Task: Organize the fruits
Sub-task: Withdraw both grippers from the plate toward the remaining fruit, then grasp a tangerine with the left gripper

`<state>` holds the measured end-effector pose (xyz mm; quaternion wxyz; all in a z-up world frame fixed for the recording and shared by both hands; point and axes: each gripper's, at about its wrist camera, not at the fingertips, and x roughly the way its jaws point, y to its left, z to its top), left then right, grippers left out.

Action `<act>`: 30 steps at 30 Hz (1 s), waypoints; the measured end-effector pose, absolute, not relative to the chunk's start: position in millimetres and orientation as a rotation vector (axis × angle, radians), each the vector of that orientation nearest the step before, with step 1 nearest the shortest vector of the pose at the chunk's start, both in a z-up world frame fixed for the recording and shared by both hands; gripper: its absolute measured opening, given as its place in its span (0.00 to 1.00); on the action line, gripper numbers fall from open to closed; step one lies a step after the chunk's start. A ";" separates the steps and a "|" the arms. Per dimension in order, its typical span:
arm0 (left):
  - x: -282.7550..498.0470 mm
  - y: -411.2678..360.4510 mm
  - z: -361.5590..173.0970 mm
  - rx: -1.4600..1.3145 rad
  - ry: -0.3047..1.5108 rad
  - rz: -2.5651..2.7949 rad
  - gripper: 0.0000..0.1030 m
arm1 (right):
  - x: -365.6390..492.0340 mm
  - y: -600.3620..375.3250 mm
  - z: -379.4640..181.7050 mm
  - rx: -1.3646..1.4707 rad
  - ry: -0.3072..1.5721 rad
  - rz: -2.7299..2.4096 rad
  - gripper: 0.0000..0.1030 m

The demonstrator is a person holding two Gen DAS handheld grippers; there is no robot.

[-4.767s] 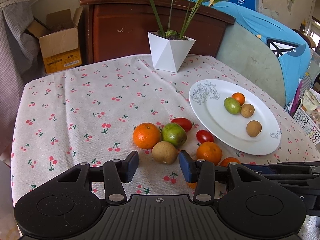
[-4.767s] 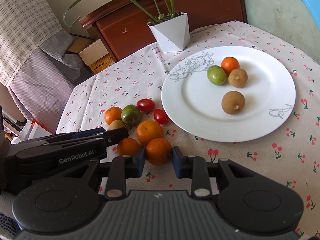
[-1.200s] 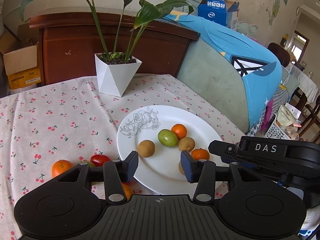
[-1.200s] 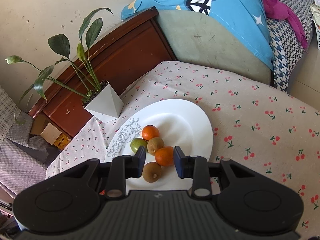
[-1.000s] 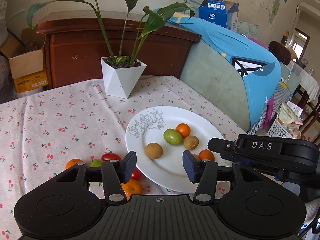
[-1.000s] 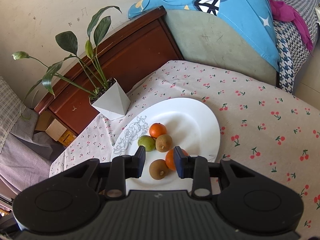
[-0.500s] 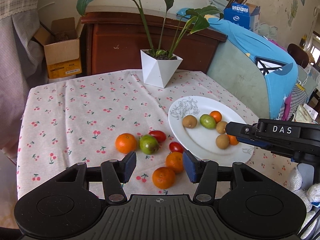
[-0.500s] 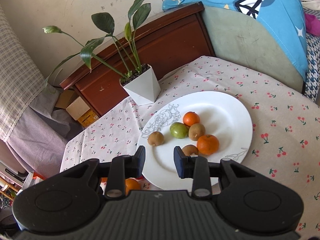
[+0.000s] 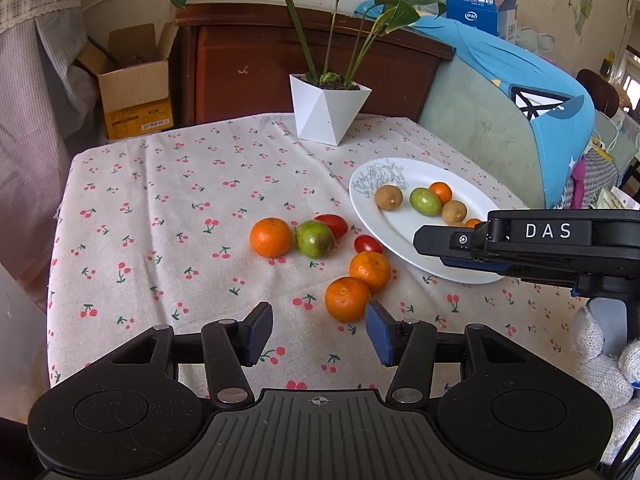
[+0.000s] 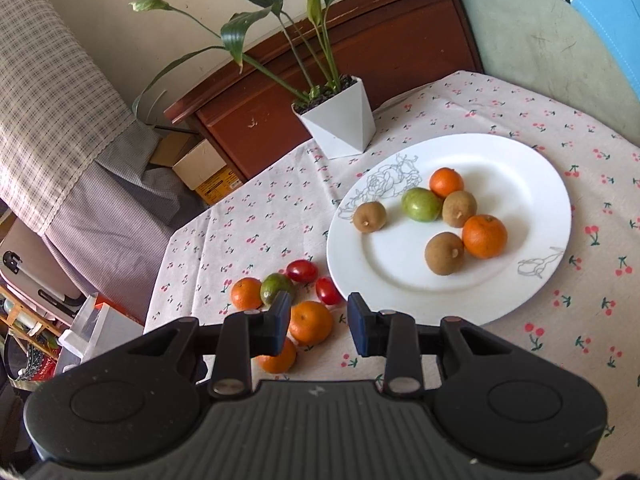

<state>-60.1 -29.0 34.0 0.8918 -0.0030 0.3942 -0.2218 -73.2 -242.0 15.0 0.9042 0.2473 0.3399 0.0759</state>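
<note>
A white plate (image 10: 520, 184) on the cherry-print cloth holds three brown kiwis, a green fruit (image 10: 421, 204) and two oranges (image 10: 484, 236). Left of the plate (image 9: 396, 232) lie three loose oranges, a green fruit (image 9: 315, 239) and two red tomatoes (image 9: 332, 225). My left gripper (image 9: 318, 332) hangs open and empty over the cloth, with the nearest orange (image 9: 347, 298) just ahead of its right finger. My right gripper (image 10: 320, 322) is open and empty above the plate's near rim. An orange (image 10: 311, 322) on the cloth shows through its gap. In the left wrist view the right gripper (image 9: 424, 240) reaches in from the right.
A plant in a white pot (image 9: 329, 114) stands at the table's far side, before a brown cabinet (image 9: 248, 64). A cardboard box (image 9: 134, 80) sits on the floor far left. A sofa with a blue cover (image 9: 520, 92) borders the right. A white-gloved hand (image 9: 600, 360) shows lower right.
The right gripper has left its orange on the plate and drawn back to the left. The left gripper has swung left from the plate to the loose fruit, with one more kiwi lying on the plate.
</note>
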 end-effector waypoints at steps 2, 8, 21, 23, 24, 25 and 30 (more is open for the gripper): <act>-60.1 -28.4 31.3 -0.003 0.823 -0.461 0.49 | -71.3 -238.1 11.7 0.512 0.716 0.169 0.32; -60.4 -29.6 23.0 0.015 0.830 -0.468 0.49 | -62.5 -232.0 4.1 0.523 0.741 0.160 0.32; -52.6 -44.2 10.0 0.021 0.800 -0.505 0.48 | -46.1 -222.2 -7.5 0.522 0.782 0.130 0.33; -51.6 -47.2 8.8 0.022 0.788 -0.516 0.48 | -43.9 -222.9 -9.3 0.529 0.787 0.123 0.33; -50.9 -47.7 8.4 0.017 0.785 -0.520 0.48 | -42.8 -223.3 -10.3 0.533 0.789 0.120 0.33; -49.5 -48.1 7.9 0.008 0.783 -0.522 0.48 | -41.8 -223.7 -11.1 0.538 0.790 0.123 0.33; -46.3 -49.7 6.0 -0.009 0.768 -0.537 0.47 | -38.8 -223.5 -12.4 0.547 0.793 0.127 0.33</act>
